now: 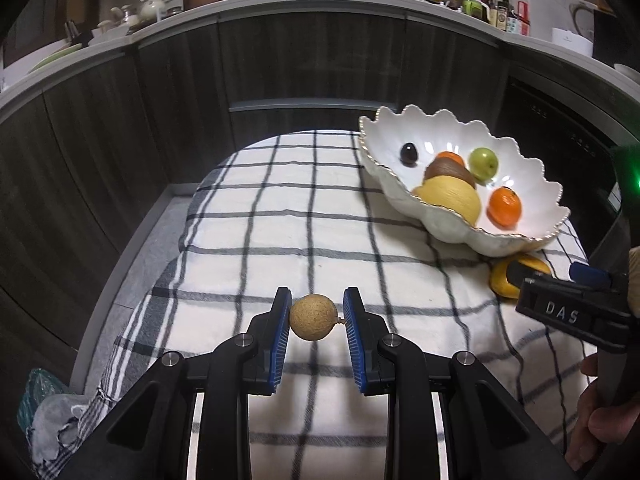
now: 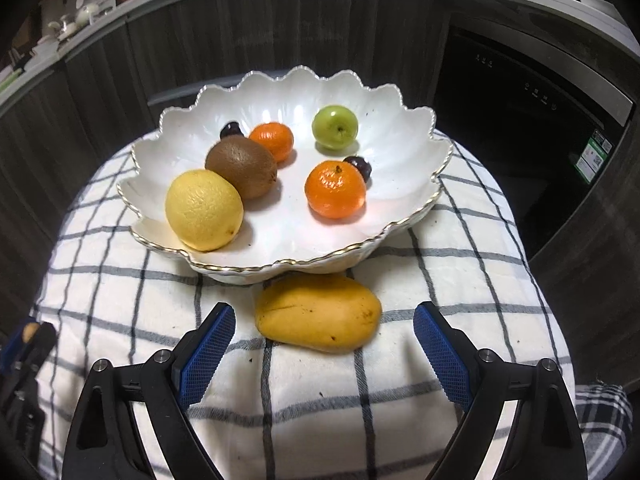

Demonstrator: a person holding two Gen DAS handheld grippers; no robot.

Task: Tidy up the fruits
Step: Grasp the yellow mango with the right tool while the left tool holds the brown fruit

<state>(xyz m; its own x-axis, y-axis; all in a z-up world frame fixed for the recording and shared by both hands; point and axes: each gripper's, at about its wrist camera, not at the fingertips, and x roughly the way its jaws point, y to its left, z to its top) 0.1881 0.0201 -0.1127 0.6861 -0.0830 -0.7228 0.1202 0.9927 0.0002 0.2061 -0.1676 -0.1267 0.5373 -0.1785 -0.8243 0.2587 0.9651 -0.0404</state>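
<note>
My left gripper (image 1: 316, 314) is shut on a small tan longan (image 1: 313, 317), held above the checked cloth. My right gripper (image 2: 324, 328) is open, its blue pads either side of a yellow mango (image 2: 318, 312) that lies on the cloth just in front of the white scalloped bowl (image 2: 280, 248). The bowl holds a lemon (image 2: 204, 209), a kiwi (image 2: 241, 167), two tangerines (image 2: 335, 189), a green apple (image 2: 334, 126) and two dark cherries (image 2: 359, 166). In the left wrist view the bowl (image 1: 452, 232) sits far right, with the mango (image 1: 502, 278) and the right gripper below it.
The checked cloth (image 2: 360, 400) covers a small round table. Dark wood cabinets (image 1: 300, 68) curve behind, with a cluttered counter above. A dark dishwasher front (image 2: 520, 120) stands at the right. A plastic bag (image 1: 44, 408) lies at the lower left.
</note>
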